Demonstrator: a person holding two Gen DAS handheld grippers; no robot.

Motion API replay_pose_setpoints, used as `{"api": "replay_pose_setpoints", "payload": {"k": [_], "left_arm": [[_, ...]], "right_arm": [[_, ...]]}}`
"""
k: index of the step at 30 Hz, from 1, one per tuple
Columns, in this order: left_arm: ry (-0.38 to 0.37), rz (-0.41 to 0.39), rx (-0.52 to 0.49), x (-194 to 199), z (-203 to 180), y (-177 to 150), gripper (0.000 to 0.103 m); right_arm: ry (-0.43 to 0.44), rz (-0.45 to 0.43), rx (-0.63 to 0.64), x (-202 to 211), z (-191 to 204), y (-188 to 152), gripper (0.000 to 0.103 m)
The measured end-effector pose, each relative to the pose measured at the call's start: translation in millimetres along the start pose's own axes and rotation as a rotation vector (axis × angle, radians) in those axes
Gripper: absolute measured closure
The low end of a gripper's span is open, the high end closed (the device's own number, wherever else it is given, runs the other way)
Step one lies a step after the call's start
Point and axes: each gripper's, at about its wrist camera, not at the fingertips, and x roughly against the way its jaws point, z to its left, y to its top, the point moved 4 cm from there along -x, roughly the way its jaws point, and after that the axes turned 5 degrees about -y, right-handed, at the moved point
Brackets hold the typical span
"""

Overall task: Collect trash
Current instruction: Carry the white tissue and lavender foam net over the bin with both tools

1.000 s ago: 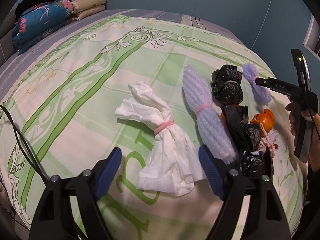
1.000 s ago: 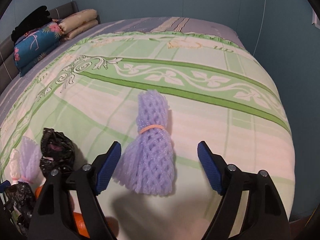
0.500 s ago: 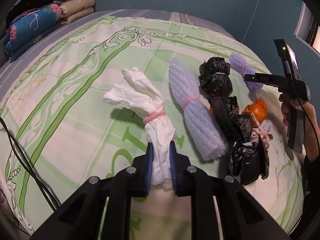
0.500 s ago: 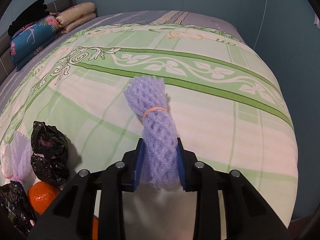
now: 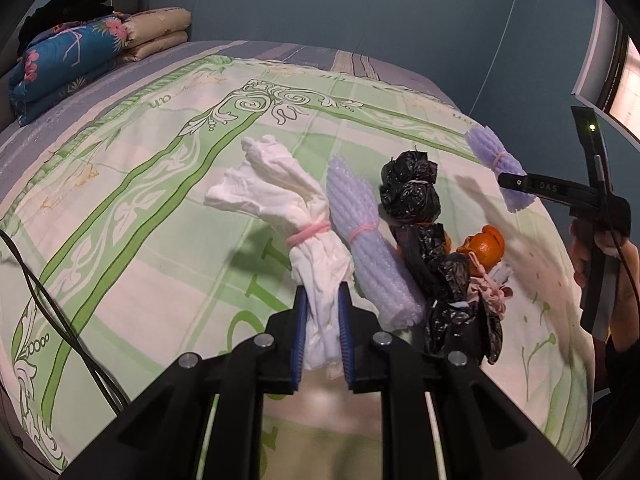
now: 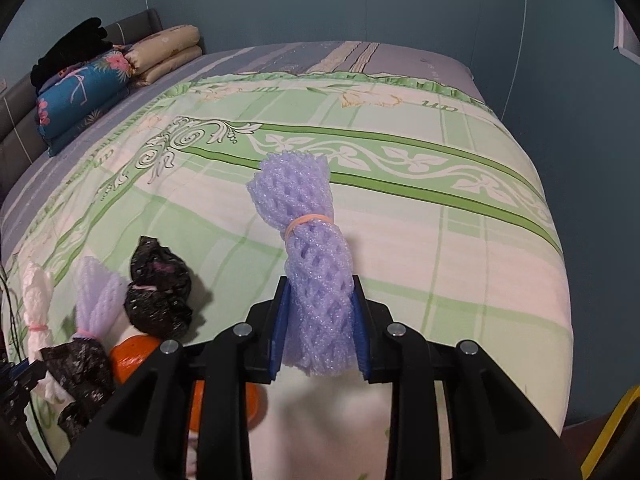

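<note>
1. The white paper bundle (image 5: pixel 308 240), tied with a pink band, sticks out forward from the left gripper (image 5: pixel 322 332); its blue pads are clenched on the bundle's near end, with only crushed paper between them.
2. The purple foam net bundle (image 6: pixel 316 268), cinched by an orange band, stands up from the right gripper (image 6: pixel 318 332); the pads squeeze its lower part from both sides, having narrowed from a wide stance to this grasp, the net between them.
3. In the left wrist view the same net bundle (image 5: pixel 500 168) shows at the far right, gripped at the tip of the right tool, which a hand (image 5: pixel 600 256) holds.
4. Just beside the white bundle lies a long lilac foam roll (image 5: pixel 368 248) with a pink band; next to it a knotted black bag (image 5: pixel 408 192), more crumpled black plastic (image 5: pixel 452 288) and an orange peel (image 5: pixel 484 244), all close together.
5. Everything sits on a green patterned bedspread (image 6: pixel 400 152); folded quilts (image 6: pixel 100 76) are stacked at the far left by the headboard.
</note>
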Motion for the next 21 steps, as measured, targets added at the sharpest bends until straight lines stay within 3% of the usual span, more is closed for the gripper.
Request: {"api": "replay_pose_setpoints", "payload": {"k": [12,21], "left_arm": [[-0.010,-0.055,0.018,22,-4,-5,0.089],[0.002,-0.107,-0.058,47,-33,-1,0.089]], "right_arm": [[0.064,-0.065,-0.049,75,-16,-19,0.076],[0.125,-0.118,-0.062,137,-28,-41,0.076]]}}
